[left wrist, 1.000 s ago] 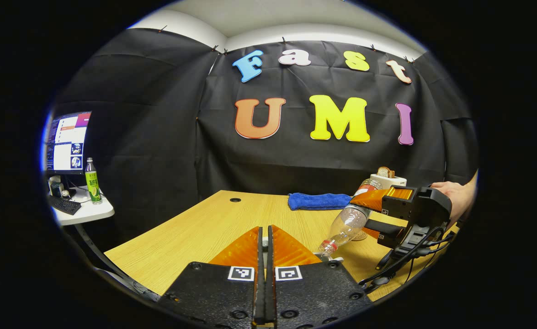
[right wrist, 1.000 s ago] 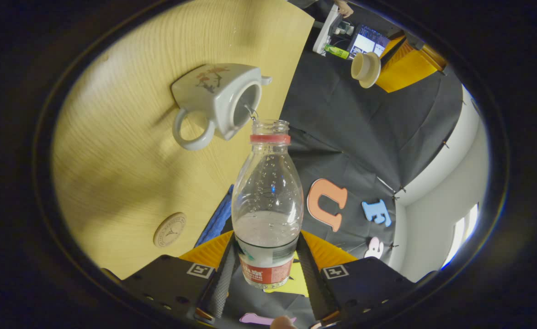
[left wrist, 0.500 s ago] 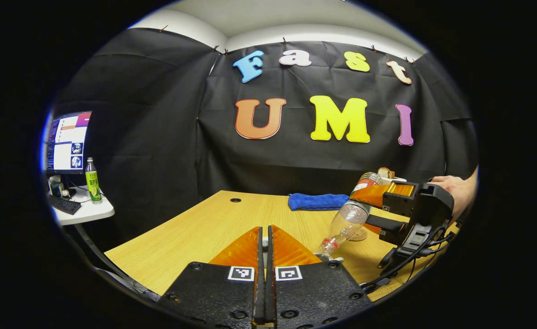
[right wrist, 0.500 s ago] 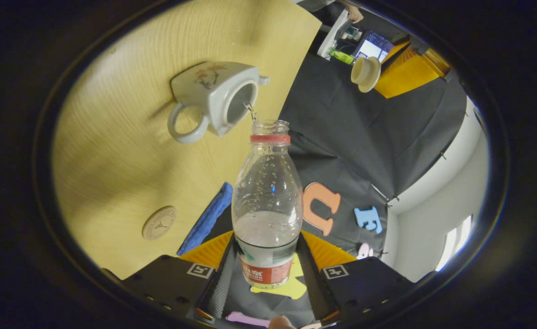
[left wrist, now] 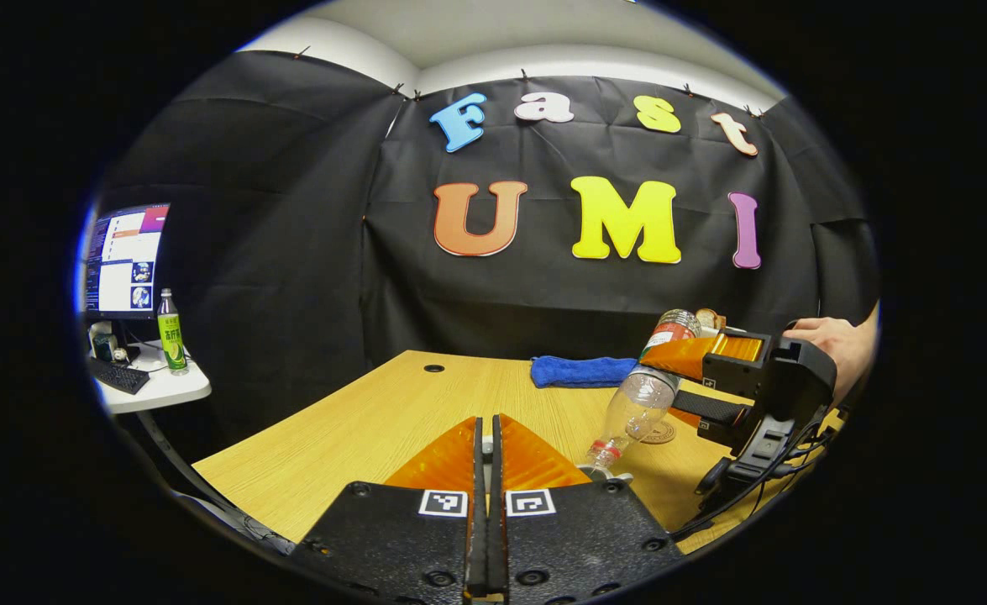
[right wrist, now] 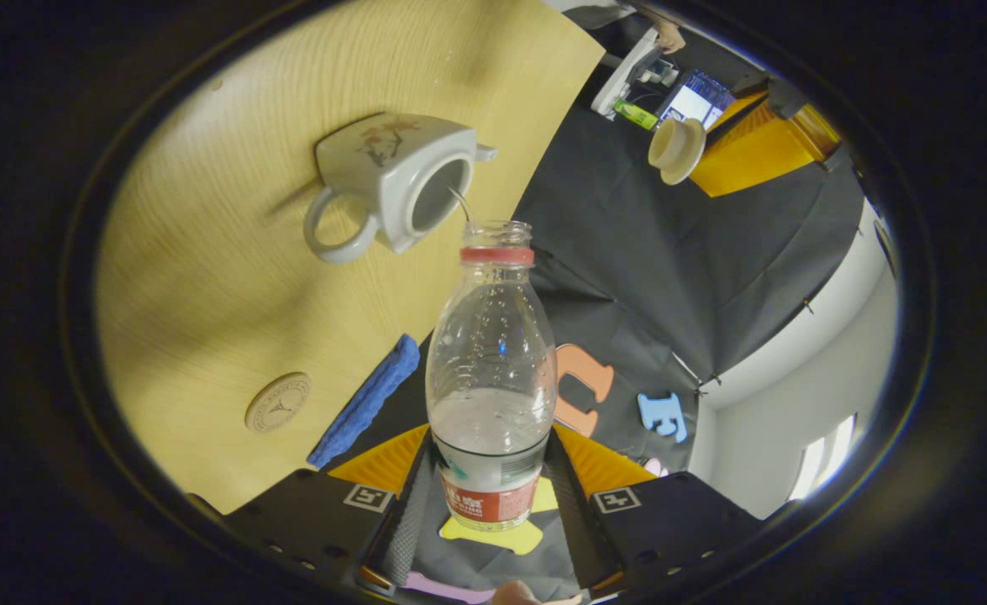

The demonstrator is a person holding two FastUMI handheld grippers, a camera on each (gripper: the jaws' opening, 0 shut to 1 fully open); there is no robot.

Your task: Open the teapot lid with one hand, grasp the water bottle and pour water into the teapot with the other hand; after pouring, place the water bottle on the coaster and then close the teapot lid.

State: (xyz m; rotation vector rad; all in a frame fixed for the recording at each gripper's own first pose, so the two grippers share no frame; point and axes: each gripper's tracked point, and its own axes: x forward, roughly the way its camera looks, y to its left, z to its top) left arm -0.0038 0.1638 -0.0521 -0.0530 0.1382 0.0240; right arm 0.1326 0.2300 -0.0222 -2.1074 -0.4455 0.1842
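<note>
Water bottle (right wrist: pixel 490 370): light, thin-walled, crushable; I hold it low, right gripper (right wrist: pixel 493 504) jaws clamped. Left gripper (left wrist: pixel 485 470) jaws pinch the lid (right wrist: pixel 676 149).

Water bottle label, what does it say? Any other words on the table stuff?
Water bottle label: too blurred to read.
Coaster: a stamped emblem, too small to read.
Teapot: painted flowers, no words.
Green bottle on the side desk: label too small to read.
</note>
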